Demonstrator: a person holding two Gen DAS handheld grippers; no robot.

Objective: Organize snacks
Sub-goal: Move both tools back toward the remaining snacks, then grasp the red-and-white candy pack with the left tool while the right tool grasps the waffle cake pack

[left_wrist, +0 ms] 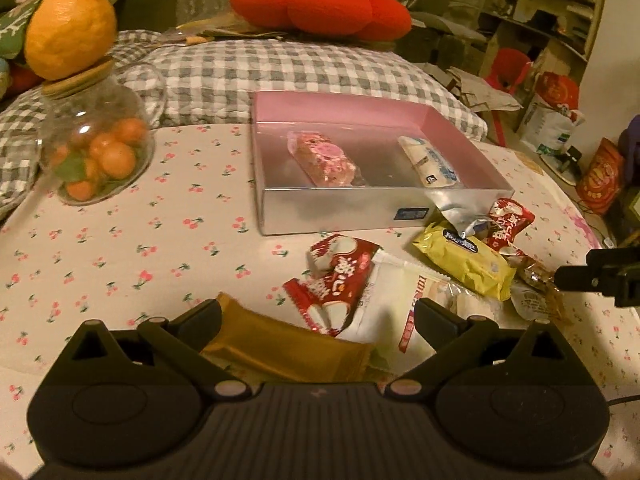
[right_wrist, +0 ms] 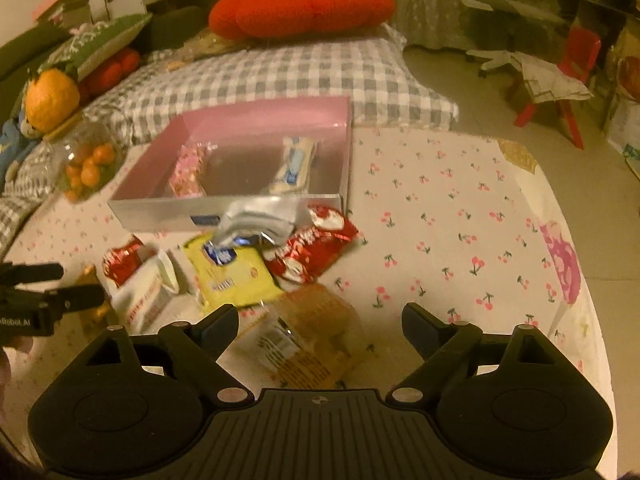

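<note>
A silver box with a pink inside (left_wrist: 340, 212) (right_wrist: 168, 210) stands on the cherry-print table. It holds a pink snack (left_wrist: 326, 158) (right_wrist: 186, 174) and a white-blue snack (left_wrist: 430, 162) (right_wrist: 294, 166). A pile of snacks lies in front of the box: red-white packs (left_wrist: 340, 276) (right_wrist: 310, 250), a yellow pack (left_wrist: 466, 258) (right_wrist: 232, 272), a white pack (left_wrist: 390, 304) (right_wrist: 146, 294) and a silver pack (right_wrist: 256, 222). My left gripper (left_wrist: 318, 314) is open over a gold bar (left_wrist: 288, 346). My right gripper (right_wrist: 320, 322) is open over a clear-wrapped brown cake (right_wrist: 308, 334).
A glass jar of small oranges (left_wrist: 98, 152) (right_wrist: 86, 168) with a big orange on its lid stands at the table's left. A checked cushion (left_wrist: 280, 68) and a red pillow (right_wrist: 300, 4) lie behind the box. The table's right edge (right_wrist: 576, 280) drops to the floor.
</note>
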